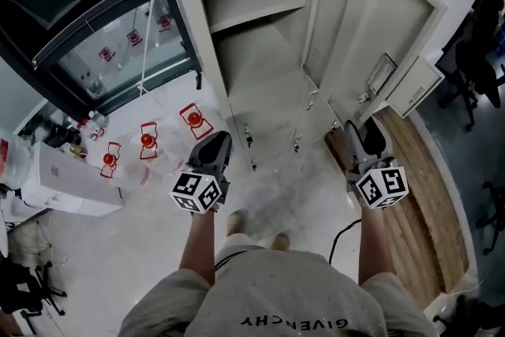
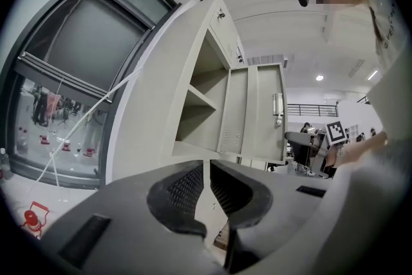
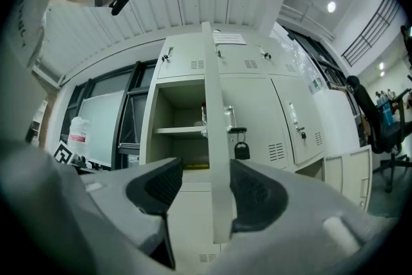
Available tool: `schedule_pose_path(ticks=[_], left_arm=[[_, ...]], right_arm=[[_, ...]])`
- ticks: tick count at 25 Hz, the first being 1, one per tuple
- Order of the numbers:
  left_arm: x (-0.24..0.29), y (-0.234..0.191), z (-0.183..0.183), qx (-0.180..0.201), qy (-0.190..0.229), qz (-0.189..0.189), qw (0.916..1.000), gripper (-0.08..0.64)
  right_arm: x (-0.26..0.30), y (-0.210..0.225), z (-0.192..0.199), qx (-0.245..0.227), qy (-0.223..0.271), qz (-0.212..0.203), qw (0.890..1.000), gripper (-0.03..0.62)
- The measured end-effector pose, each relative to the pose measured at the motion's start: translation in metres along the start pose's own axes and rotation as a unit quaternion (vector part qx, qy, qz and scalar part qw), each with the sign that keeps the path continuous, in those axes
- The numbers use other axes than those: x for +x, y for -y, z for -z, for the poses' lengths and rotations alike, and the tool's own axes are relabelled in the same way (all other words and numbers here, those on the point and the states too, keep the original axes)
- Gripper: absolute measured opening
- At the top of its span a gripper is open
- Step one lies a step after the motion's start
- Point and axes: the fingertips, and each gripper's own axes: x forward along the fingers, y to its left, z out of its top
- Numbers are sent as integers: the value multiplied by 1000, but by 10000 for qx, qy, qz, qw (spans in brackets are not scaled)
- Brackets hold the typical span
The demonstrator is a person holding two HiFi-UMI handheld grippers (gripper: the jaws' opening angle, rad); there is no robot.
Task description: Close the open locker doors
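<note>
Standing open, beige locker door (image 3: 215, 93) sits inside parted right hand-held gripper (image 3: 205, 177); left hand-held gripper (image 2: 207, 177) closed.

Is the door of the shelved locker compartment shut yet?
No: in the right gripper view the door stands swung out edge-on and the shelf inside shows.

The lockers (image 1: 260, 20) and their open door (image 1: 351, 20) are pale beige, with a black padlock (image 3: 242, 151). The dark grey left gripper (image 1: 217, 140) and right gripper (image 1: 359, 130) carry black-and-white square-patterned cubes. The floor (image 1: 158, 249) is whitish with red marks (image 1: 147, 140).
</note>
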Motion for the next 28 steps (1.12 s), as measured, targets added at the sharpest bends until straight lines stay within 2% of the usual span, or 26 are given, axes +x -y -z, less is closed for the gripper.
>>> schedule_pose_path(ticks=[6, 11, 19, 28], left_arm=[[6, -7, -9, 2, 7, 237, 9997, 29], [5, -15, -12, -9, 9, 329, 9995, 29], [-2, -38, -13, -48, -11, 310, 9995, 29], [-8, -63, -13, -31, -81, 258, 9996, 29]], right_arm=[[4, -30, -1, -165, 18, 83, 9998, 207], [13, -65, 2, -192, 19, -89, 9998, 207], [35, -116, 14, -359, -66, -415, 9985, 190], [67, -150, 25, -379, -160, -642, 9971, 174]])
